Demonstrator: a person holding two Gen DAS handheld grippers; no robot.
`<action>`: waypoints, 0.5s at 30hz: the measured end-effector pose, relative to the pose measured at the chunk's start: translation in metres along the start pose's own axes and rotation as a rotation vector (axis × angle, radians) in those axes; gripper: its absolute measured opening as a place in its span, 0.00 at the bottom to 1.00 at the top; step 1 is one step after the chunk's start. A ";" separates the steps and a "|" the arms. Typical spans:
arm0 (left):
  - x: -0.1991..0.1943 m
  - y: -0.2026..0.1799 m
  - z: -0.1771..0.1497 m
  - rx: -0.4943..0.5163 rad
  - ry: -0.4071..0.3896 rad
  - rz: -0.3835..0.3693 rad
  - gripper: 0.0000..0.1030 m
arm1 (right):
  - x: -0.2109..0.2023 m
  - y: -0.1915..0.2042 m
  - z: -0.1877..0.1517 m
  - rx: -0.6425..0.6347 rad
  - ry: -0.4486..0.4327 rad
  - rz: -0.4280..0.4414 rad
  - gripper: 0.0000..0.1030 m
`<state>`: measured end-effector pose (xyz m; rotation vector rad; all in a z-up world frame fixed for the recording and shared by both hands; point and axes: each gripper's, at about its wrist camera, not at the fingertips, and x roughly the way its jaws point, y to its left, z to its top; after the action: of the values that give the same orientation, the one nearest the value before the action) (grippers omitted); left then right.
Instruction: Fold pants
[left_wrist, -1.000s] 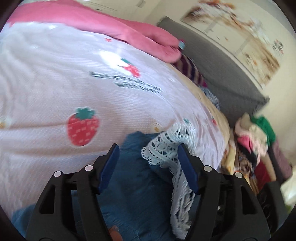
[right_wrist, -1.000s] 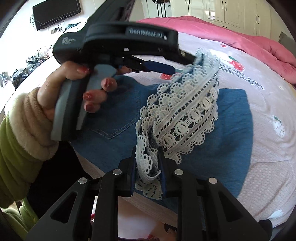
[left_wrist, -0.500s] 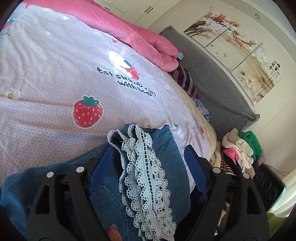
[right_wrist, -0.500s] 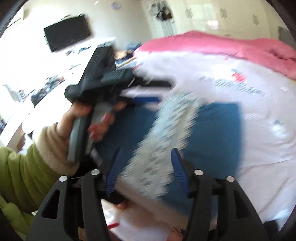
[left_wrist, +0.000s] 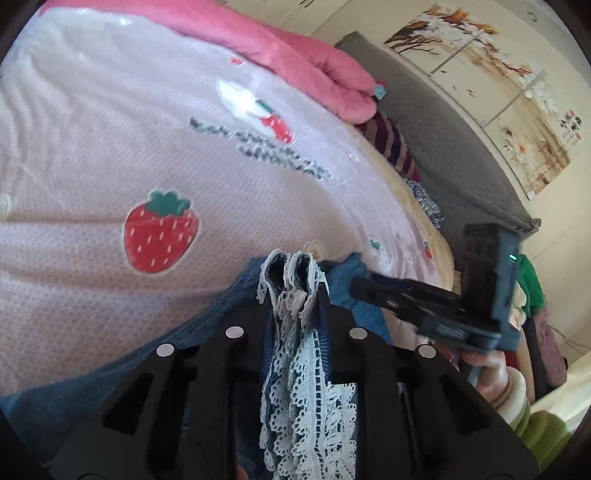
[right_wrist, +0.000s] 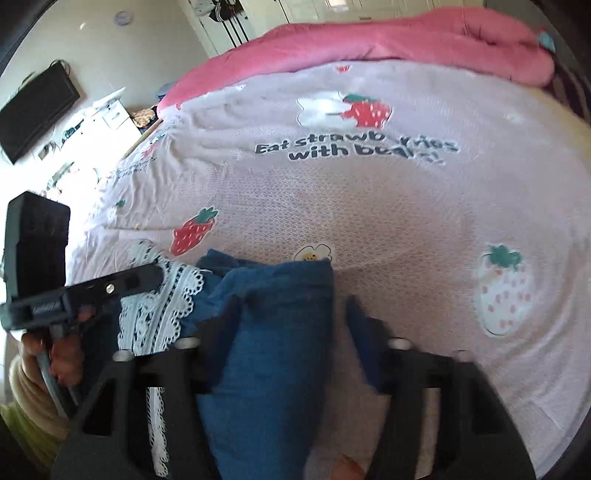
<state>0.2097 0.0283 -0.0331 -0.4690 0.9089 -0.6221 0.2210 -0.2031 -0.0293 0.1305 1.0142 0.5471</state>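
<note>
Left gripper (left_wrist: 291, 295) closing, clamped on white lace trim (left_wrist: 303, 387) of denim pants (right_wrist: 273, 332), right gripper (right_wrist: 291, 314) closing, still apart around folded denim, strawberry-print bed (right_wrist: 369, 206)

left claw (left_wrist: 291, 295) now clamped on lace hem (left_wrist: 295, 354), not apart

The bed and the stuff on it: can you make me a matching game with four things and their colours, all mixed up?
Things:
1. pants
2. lace trim
3. quilt
4. headboard

Colours:
A. pink
B. grey
C. white
D. blue

Right pairs: 1-D, 2-C, 3-A, 4-B.
</note>
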 end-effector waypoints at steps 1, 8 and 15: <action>-0.001 -0.002 -0.001 0.018 -0.009 -0.009 0.12 | 0.000 -0.001 0.002 -0.001 -0.006 0.006 0.10; 0.014 0.018 -0.013 -0.003 0.056 0.161 0.18 | 0.020 0.005 -0.002 -0.117 -0.015 -0.115 0.23; -0.006 0.021 -0.013 -0.003 -0.016 0.171 0.40 | -0.020 0.000 -0.017 -0.058 -0.118 -0.092 0.51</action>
<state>0.2025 0.0459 -0.0498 -0.3936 0.9244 -0.4603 0.1983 -0.2160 -0.0230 0.0632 0.8847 0.4790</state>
